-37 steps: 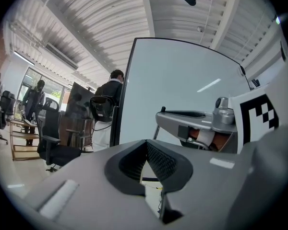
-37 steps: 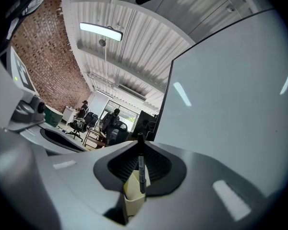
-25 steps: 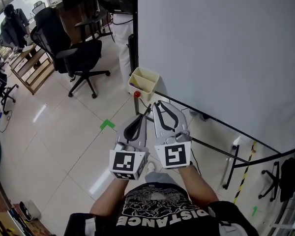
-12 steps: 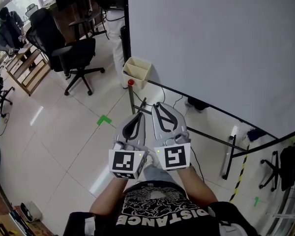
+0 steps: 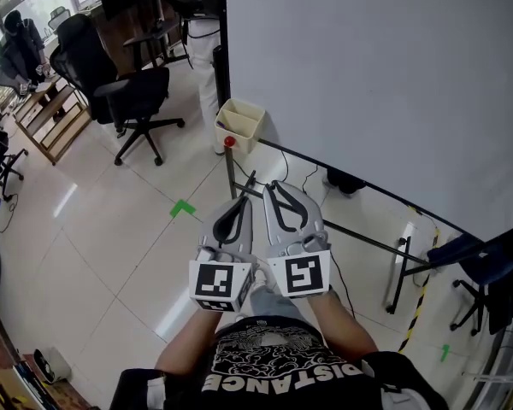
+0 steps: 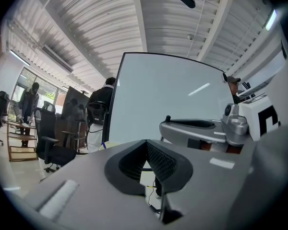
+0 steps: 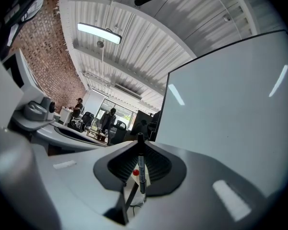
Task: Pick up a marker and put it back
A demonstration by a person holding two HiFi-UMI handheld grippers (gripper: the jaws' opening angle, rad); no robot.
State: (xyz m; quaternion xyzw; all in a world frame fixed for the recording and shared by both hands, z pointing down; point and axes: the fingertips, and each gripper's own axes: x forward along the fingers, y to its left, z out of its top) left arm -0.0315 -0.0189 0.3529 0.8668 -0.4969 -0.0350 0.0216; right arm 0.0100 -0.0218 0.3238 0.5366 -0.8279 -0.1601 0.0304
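Right claw [image 7: 140, 145], pinching the black marker [image 7: 141, 169], is now further back from the beige holder [image 5: 239, 131]. Left claw [image 6: 146, 142] is pressed together, empty. Looks like pickup's done, just the return left.

floor [image 5: 94, 229]: glossy tiles | whiteboard [image 5: 368, 75]: smooth, sheeny | right gripper [image 7: 139, 139]: matt grey plastic | pads [image 7: 157, 165]: black, ribbed | marker [image 7: 141, 166]: glossy plastic

Large whiteboard [image 5: 368, 84], black office chair [image 5: 128, 88], green floor mark [image 5: 182, 208].
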